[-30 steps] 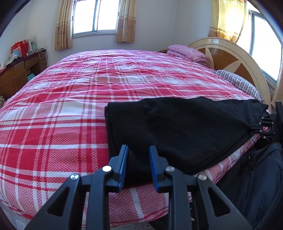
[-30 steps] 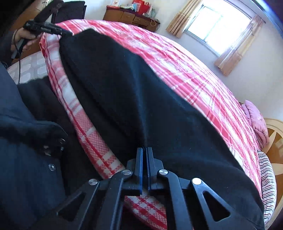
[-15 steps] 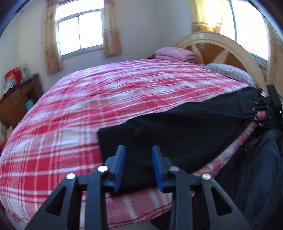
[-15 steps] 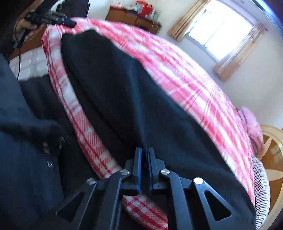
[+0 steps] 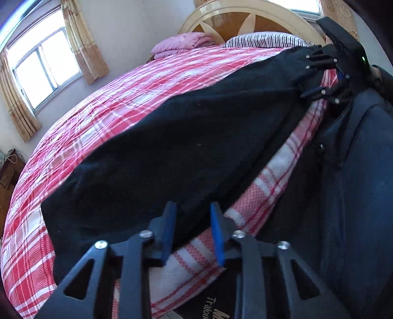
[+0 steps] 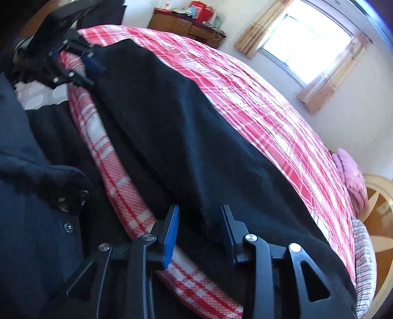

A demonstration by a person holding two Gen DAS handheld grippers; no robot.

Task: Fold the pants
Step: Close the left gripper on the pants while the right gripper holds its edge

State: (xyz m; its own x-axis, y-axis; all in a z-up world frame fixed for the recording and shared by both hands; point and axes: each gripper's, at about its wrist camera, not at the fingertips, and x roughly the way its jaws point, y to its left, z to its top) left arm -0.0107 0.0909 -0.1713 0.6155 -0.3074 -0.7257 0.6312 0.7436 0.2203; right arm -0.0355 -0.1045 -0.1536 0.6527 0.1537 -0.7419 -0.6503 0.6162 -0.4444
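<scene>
Your pants [image 5: 186, 137] lie as one long dark strip along the near edge of the bed [image 5: 122, 98], likely folded lengthwise already; the crosswise folds remain. Both your left gripper [image 5: 192, 230] and right gripper [image 6: 200, 233] have their fingers spread, grasping nothing. Only the right view shows the dresser [image 6: 186, 27].

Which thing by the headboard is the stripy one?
The striped pillow, black-and-white, lies right below the headboard. The pink folded blanket beside it is plain.
</scene>
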